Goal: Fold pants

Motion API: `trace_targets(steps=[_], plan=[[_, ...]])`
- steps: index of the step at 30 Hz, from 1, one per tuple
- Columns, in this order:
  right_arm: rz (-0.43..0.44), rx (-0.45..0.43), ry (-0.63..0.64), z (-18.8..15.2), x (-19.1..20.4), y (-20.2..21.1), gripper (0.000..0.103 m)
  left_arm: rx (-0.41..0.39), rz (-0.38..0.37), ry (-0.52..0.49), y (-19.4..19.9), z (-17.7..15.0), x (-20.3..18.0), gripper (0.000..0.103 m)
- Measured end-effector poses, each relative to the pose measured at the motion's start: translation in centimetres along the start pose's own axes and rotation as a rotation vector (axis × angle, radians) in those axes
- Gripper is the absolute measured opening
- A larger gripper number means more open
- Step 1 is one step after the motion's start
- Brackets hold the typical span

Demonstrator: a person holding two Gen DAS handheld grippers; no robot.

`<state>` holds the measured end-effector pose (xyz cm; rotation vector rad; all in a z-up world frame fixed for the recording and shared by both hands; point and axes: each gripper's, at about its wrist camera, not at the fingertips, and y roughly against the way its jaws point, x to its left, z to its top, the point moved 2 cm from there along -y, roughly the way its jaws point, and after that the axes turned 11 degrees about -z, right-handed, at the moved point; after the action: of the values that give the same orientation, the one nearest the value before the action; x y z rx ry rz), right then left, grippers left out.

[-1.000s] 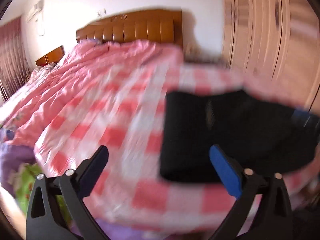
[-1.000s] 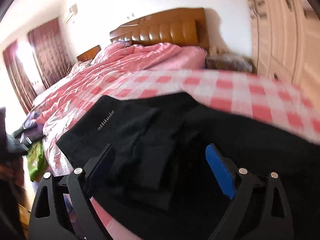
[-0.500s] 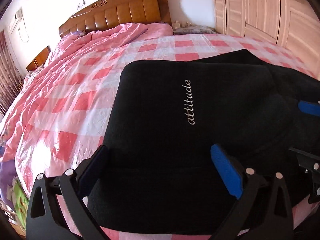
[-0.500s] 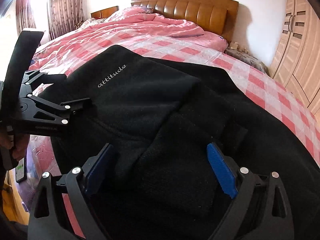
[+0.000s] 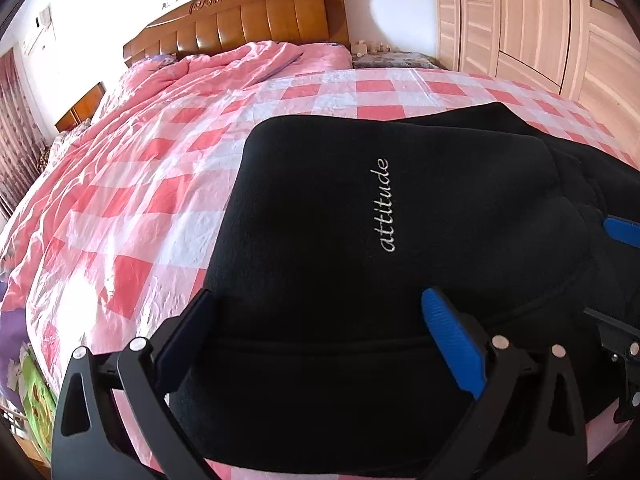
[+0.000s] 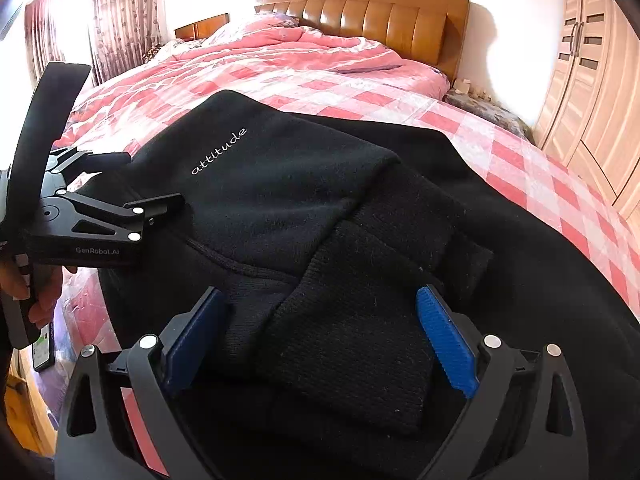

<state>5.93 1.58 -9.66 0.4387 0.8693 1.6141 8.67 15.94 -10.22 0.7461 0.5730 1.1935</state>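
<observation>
Black pants (image 5: 360, 208) lie folded in layers on the near part of a bed (image 5: 132, 184) covered with a pink and white checked sheet, close to its near edge. The top layer is smooth and carries the word "attitude" (image 5: 386, 205) stitched in white script; in the right wrist view the same lettering (image 6: 219, 151) sits on the far left part of the pile, with a ribbed cuff (image 6: 352, 344) lying over the layers nearer the camera. The left gripper (image 5: 316, 328) is held over the near left part of the pants with its two fingers spread wide apart, gripping nothing; one blue pad (image 5: 452, 344) shows on its right finger. From the right wrist view this same tool (image 6: 152, 184) appears at the left, over the left edge of the pants, and a hand (image 6: 28, 284) holds its handle. The right gripper (image 6: 318, 328) is also wide open and empty, one finger to each side of the ribbed cuff, though whether the pads touch the cloth cannot be told. A rumpled pink quilt (image 6: 280, 52) lies at the far end of the bed against a wooden headboard (image 6: 380, 16). Pale wooden wardrobe doors (image 5: 532, 20) stand on the right, and red curtains (image 6: 120, 12) hang at the far left.
</observation>
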Motion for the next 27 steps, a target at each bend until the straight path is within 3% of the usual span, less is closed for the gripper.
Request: trace_targets(steps=[3, 6, 7, 9, 11, 14, 17, 19, 20, 22, 24, 27], plan=[[0.006, -0.019, -0.01, -0.2, -0.2, 0.2, 0.093, 0.008, 0.012, 0.007, -0.1, 0.2, 0.0, 0.102], [0.044, 0.012, -0.023, -0.4, -1.0, 1.3, 0.093, 0.084, 0.078, 0.055, 0.7, 1.0, -0.8, 0.101], [0.07, 0.019, -0.041, -0.4, -1.6, 1.9, 0.093, 0.082, 0.067, 0.069, 1.3, 1.5, -1.2, 0.101], [0.078, -0.013, -0.104, -0.2, -3.7, 3.2, 0.099, 0.002, -0.094, 0.047, 3.5, 3.2, -3.6, 0.101], [0.03, -0.014, -0.171, 0.0, -5.8, 3.1, 0.099, -0.027, -0.118, 0.001, 4.0, 5.0, -5.8, 0.101], [0.059, 0.01, -0.249, 0.7, -7.7, 1.9, 0.099, -0.025, -0.06, -0.123, 0.7, 9.0, -8.5, 0.102], [0.091, 0.03, -0.213, 1.3, -6.7, 0.8, 0.099, 0.095, -0.108, -0.087, -4.9, 11.3, -8.4, 0.101], [0.098, 0.126, -0.13, 0.9, -4.8, -0.6, 0.099, 0.142, -0.119, -0.095, -7.9, 11.8, -8.5, 0.102], [0.098, 0.163, -0.122, 0.4, -4.4, -1.3, 0.099, 0.129, -0.132, -0.087, -8.3, 11.8, -8.1, 0.102], [0.164, 0.139, -0.187, -0.5, -5.4, -1.4, 0.099, 0.137, -0.168, -0.029, -9.1, 11.6, -7.2, 0.102], [0.173, 0.152, -0.171, -0.7, -5.7, -0.7, 0.099, 0.123, -0.152, -0.046, -8.7, 11.6, -7.5, 0.102], [0.067, 0.112, -0.188, -1.0, -7.8, 1.7, 0.099, 0.039, -0.116, -0.14, -6.8, 11.7, -8.2, 0.102]])
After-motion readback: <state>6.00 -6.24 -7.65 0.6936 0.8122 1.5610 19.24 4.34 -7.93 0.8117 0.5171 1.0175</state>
